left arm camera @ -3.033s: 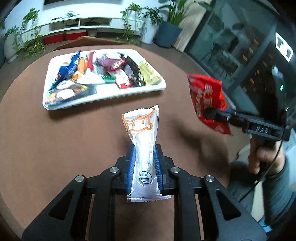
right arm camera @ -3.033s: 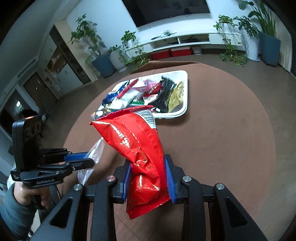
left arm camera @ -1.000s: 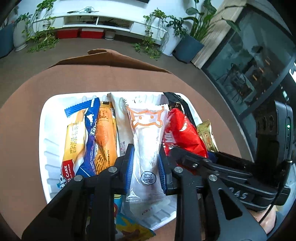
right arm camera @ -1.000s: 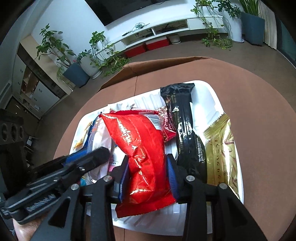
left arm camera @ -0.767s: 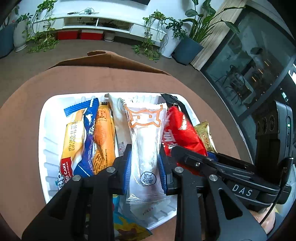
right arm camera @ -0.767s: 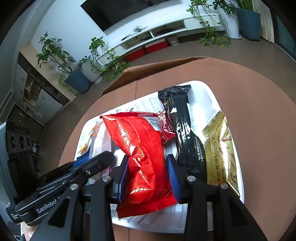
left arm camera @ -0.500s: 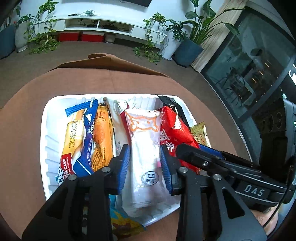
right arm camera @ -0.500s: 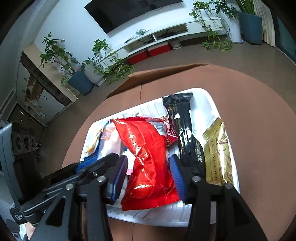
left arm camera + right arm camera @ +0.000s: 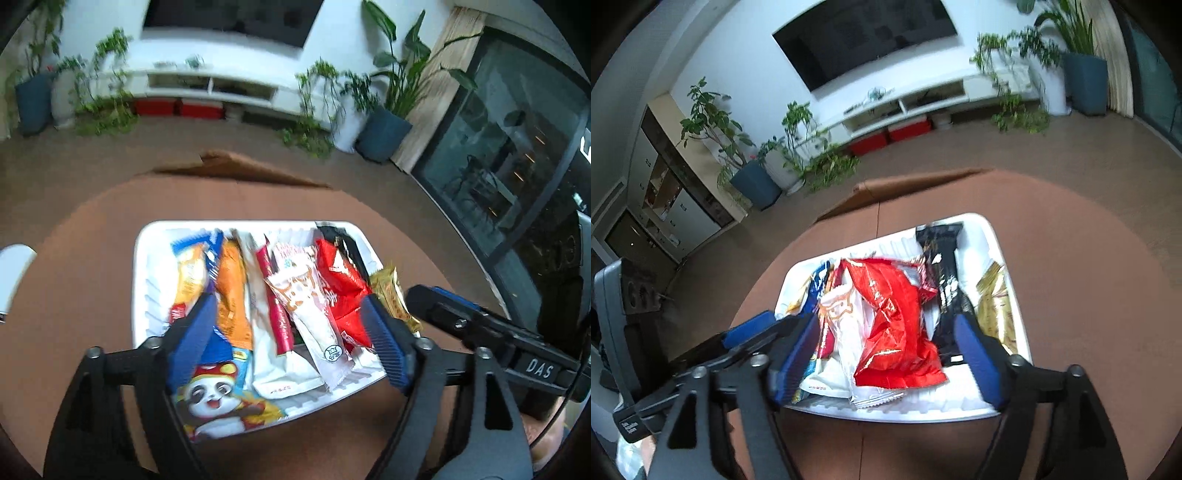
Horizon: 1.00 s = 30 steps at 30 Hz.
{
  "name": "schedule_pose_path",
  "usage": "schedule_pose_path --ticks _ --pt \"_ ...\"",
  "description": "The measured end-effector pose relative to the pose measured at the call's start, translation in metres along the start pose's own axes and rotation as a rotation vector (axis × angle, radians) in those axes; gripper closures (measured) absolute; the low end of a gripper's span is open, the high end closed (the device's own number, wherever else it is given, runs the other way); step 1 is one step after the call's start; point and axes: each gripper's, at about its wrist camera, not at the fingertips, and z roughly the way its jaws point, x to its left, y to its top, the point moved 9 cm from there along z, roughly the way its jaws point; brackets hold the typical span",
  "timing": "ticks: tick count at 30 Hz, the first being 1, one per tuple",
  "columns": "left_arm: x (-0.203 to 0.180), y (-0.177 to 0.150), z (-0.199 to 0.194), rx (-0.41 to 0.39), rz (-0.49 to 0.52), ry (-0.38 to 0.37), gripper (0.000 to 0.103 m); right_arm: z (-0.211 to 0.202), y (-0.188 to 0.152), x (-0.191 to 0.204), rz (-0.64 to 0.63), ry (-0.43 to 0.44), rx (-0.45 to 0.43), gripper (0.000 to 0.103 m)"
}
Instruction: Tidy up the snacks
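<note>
snacks point(image 9: 280, 310) in tray point(image 9: 140, 266) | tray on table point(image 9: 92, 229), seemingly mid-table

Colours only: the tray point(image 9: 142, 280) is plain white and sits on a flat brown surface point(image 9: 92, 236). Past the left tool point(image 9: 286, 341), which is black with blue pads, there's a white packet with an orange cartoon outline point(image 9: 314, 314). Beside it is a shiny red bag point(image 9: 894, 314), then a glossy black bar point(image 9: 942, 280) and a gold wrapper point(image 9: 995, 306). Nearest the pads is a packet with a cartoon panda print point(image 9: 218, 398).
</note>
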Motion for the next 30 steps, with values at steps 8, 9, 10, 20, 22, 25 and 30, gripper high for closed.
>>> schedule_pose_path --ticks 8,9,10,20,22,25,30 --pt "-0.03 0.001 -0.114 -0.259 0.156 0.151 0.0 -0.11 0.018 0.025 -0.127 -0.014 -0.363 0.006" --pt "-0.034 -0.001 -0.13 -0.292 0.169 0.19 0.0 -0.13 0.019 0.03 -0.143 -0.008 -0.43 0.0" --pt "-0.037 -0.003 -0.152 -0.35 0.18 0.252 0.0 -0.149 0.021 0.037 -0.16 -0.002 -0.498 0.0" --pt "-0.048 -0.058 -0.254 -0.45 0.097 0.44 0.0 -0.272 -0.006 0.088 -0.402 -0.126 -0.789 0.0" --pt "-0.046 -0.073 -0.254 -0.374 0.053 0.417 0.0 -0.275 -0.017 0.088 -0.398 -0.124 -0.755 0.0" --pt "-0.042 -0.094 -0.252 -0.303 0.006 0.417 0.0 -0.27 -0.04 0.082 -0.358 -0.093 -0.662 0.0" --pt "-0.044 -0.133 -0.24 -0.206 -0.004 0.395 0.0 -0.253 -0.074 0.061 -0.301 -0.115 -0.548 0.0"
